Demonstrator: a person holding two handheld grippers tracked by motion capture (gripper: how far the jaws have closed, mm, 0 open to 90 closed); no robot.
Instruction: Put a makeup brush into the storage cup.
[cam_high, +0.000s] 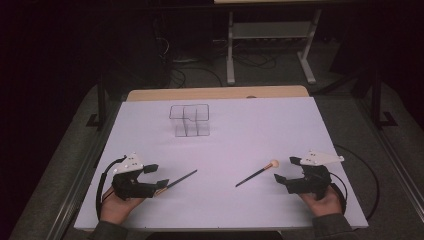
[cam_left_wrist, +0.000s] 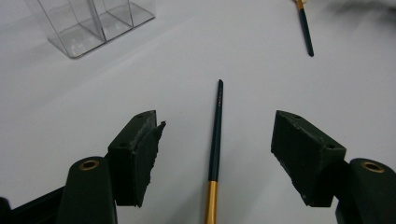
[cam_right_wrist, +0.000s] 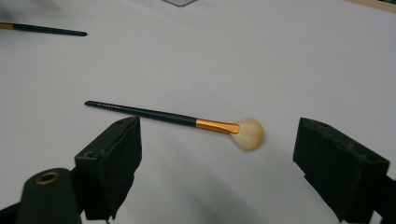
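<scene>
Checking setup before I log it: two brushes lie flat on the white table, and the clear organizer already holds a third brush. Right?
Not quite: the clear organizer is empty in the high view. Both brushes, left brush and right brush, do lie flat on the white table.

A dim, dark room surrounds an evenly lit white table (cam_high: 225, 150); shadows are soft, and the brush bristles (cam_right_wrist: 250, 134) look slightly blurred.

Both tongs, left tongs (cam_high: 156, 176) and right tongs (cam_high: 285, 169), are black with brass-ringed screw holes, padded jaws, grey three-cornered top plates and trailing black cables; dark sleeves (cam_high: 107, 231) at the wrists
</scene>
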